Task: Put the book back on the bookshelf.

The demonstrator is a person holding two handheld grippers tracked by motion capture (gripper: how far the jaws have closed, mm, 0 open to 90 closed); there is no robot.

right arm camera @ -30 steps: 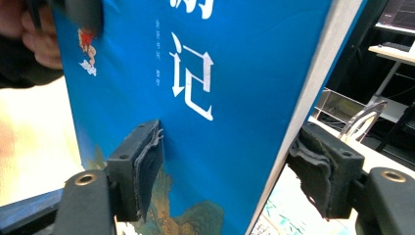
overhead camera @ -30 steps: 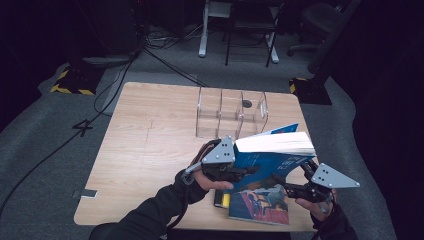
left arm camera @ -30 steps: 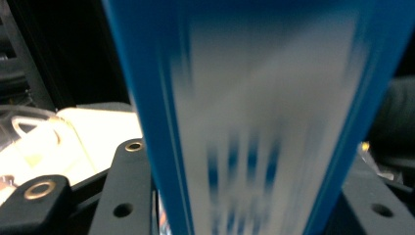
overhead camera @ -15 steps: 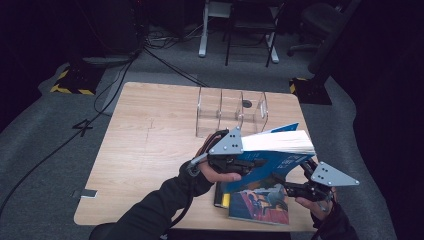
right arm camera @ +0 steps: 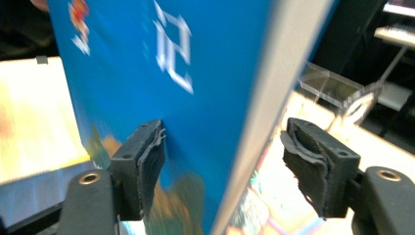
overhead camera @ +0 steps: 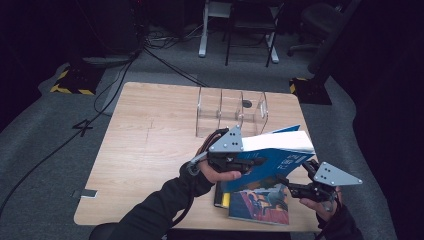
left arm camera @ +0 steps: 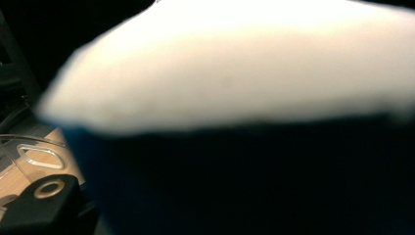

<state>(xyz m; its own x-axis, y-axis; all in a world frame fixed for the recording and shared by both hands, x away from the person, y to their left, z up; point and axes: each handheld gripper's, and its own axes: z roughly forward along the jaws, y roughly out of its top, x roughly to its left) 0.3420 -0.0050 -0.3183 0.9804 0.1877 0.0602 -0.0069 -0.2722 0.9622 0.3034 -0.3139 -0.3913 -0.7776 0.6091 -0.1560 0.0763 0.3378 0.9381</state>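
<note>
A thick blue book (overhead camera: 280, 159) with white page edges stands tilted over the table's front right part. My left gripper (overhead camera: 250, 163) is shut on its left end, and in the left gripper view the pages (left arm camera: 225, 73) press close against the camera. At the book's lower right edge my right gripper (overhead camera: 291, 183) is open. In the right gripper view the blue cover (right arm camera: 195, 73) stands between the jaws of the right gripper (right arm camera: 225, 161); the left pad (right arm camera: 149, 161) touches the cover, while the right pad (right arm camera: 306, 161) stays apart from it.
A second book with a colourful cover (overhead camera: 260, 204) lies flat under the raised one, with a black and yellow object (overhead camera: 223, 198) at its left. A clear acrylic divider rack (overhead camera: 230, 110) stands at the back of the wooden table (overhead camera: 150, 140). Chairs and cables sit beyond.
My left gripper has shifted right and slightly up with the blue book's left end. The right gripper has stayed at the book's lower right edge.
</note>
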